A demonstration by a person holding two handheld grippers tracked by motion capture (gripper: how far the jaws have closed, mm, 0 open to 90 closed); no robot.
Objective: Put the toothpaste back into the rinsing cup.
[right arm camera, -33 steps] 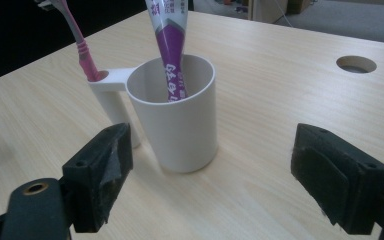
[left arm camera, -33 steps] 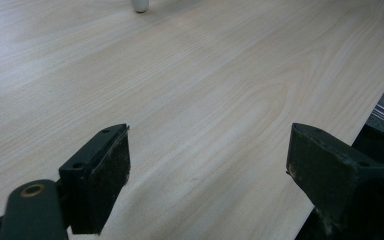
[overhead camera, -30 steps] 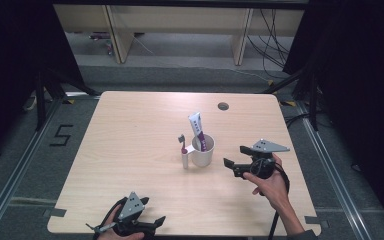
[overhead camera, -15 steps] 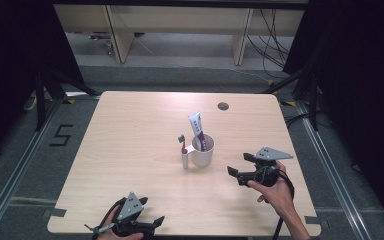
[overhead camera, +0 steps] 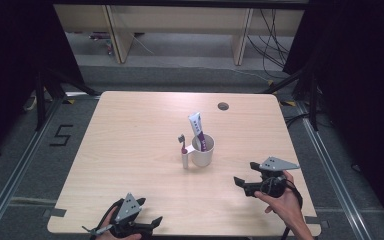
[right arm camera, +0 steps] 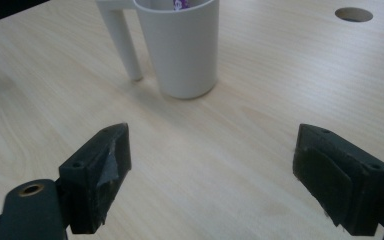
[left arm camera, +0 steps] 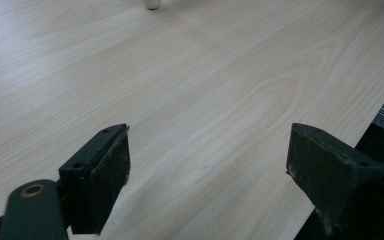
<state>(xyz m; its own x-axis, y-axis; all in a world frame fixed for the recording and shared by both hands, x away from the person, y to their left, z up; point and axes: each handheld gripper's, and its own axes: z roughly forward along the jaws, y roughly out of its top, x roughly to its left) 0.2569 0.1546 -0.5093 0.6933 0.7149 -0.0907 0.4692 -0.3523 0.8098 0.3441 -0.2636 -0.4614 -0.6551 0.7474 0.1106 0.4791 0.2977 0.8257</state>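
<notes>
Right tongs (overhead camera: 244,183) gape wide, empty, at the cup's (overhead camera: 203,150) four o'clock; left tongs (overhead camera: 150,226) wide too, near seven.

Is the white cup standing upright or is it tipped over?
Upright. The white cup stands on its base on the table, with the toothpaste tube sticking up out of its open top.
</notes>
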